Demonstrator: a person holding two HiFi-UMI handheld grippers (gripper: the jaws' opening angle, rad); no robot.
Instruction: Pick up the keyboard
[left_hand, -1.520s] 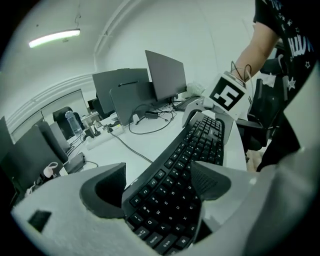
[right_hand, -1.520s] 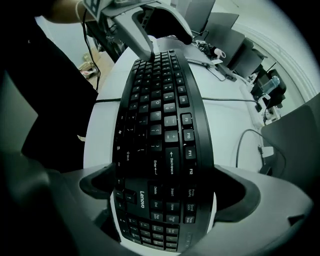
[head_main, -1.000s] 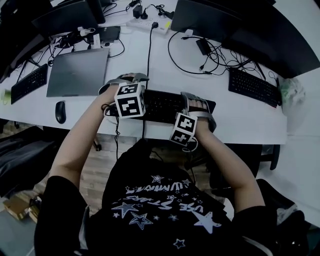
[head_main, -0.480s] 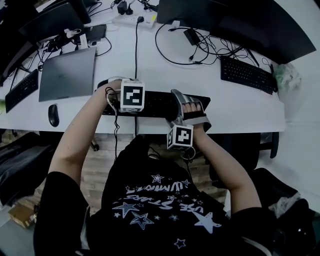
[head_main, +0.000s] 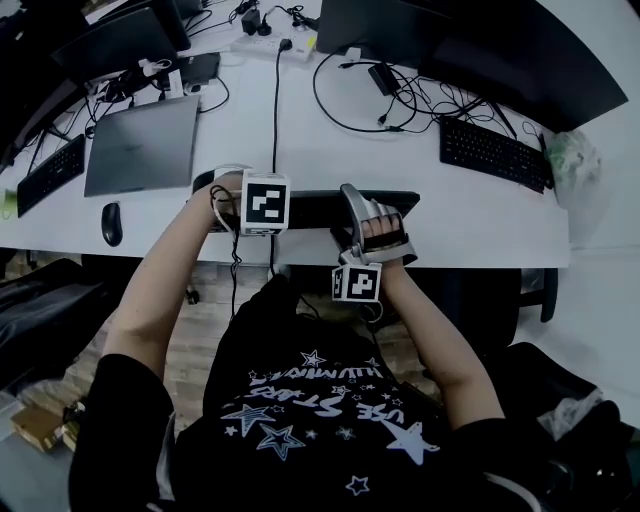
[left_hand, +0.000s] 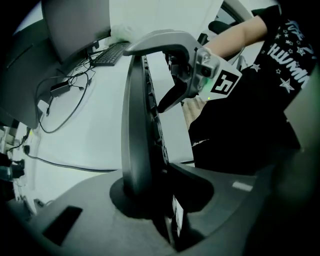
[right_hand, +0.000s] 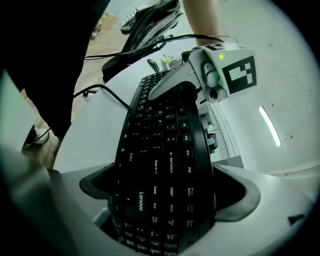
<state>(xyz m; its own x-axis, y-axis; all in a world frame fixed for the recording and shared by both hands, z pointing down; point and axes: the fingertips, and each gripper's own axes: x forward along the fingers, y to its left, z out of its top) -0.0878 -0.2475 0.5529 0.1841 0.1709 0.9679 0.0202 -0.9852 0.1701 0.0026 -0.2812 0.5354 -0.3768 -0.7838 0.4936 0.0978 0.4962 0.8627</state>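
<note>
**Flat black plastic keyboard (head_main: 318, 208) held at both ends, tipped on its edge over the near border of the white desk (head_main: 480, 225).**
I judge the risk is a twist: the two grips are unlike, so an uneven lift could make the narrow pinch slip. The left gripper (left_hand: 160, 200) has just been closing its jaws, which now squeeze the left end across its thickness. The right gripper (right_hand: 165, 197) stands wide, pads against both long edges of the right end.
</note>
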